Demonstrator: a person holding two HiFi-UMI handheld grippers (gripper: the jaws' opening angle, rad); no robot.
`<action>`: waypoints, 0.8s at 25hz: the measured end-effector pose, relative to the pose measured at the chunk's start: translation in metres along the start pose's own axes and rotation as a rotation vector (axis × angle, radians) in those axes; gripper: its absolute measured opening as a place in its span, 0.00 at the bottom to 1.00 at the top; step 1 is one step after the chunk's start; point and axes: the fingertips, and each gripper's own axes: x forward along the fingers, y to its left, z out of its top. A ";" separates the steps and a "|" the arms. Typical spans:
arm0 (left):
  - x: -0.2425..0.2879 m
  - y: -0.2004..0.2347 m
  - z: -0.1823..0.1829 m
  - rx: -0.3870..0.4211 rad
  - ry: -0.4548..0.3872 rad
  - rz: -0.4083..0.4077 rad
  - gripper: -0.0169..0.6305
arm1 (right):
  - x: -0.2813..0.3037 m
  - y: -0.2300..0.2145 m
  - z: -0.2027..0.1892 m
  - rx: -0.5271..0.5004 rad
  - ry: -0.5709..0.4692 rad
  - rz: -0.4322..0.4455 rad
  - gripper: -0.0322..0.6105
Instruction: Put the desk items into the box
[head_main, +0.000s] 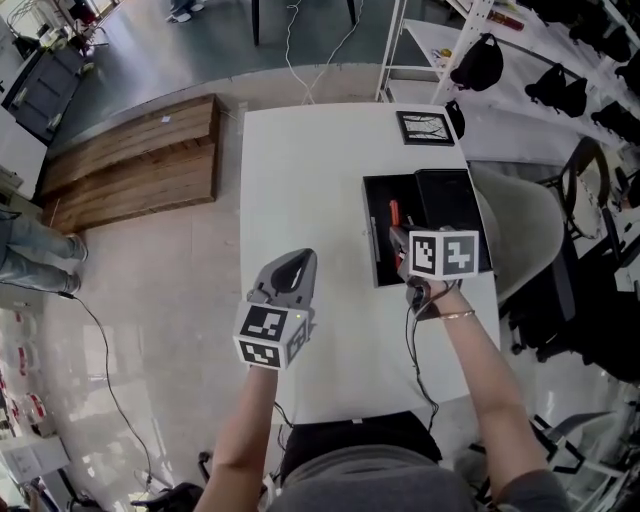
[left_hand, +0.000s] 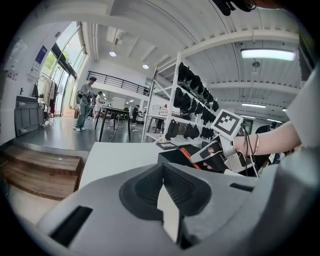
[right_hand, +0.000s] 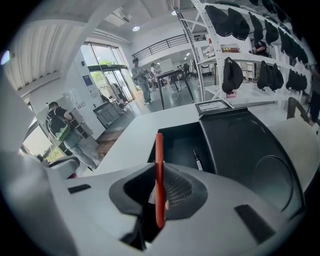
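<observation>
Left gripper (head_main: 298, 258): jaws were closed with nothing between them, over the bare white table (head_main: 300, 180), well to the left of the box

Right gripper (head_main: 398, 238): was clamped on a thin red pen (right_hand: 159, 165), tilted down over the box's near end

Red pen: stood between the pads, its far end past the jaw tips, above the open compartment

Box (right_hand: 172, 142): black, open, at the table's right edge; a black pen (right_hand: 198, 160) lay inside

Far end: a picture frame (head_main: 425, 127) lay just beyond the box
</observation>
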 end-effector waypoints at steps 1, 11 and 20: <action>0.000 0.002 -0.001 -0.001 0.003 -0.002 0.04 | 0.004 0.000 -0.002 0.000 0.007 -0.006 0.13; 0.001 0.014 -0.003 -0.019 0.005 0.004 0.04 | 0.033 -0.012 -0.004 -0.048 0.082 -0.120 0.13; 0.001 0.018 -0.006 -0.037 0.004 0.004 0.04 | 0.047 -0.026 -0.012 -0.041 0.127 -0.187 0.13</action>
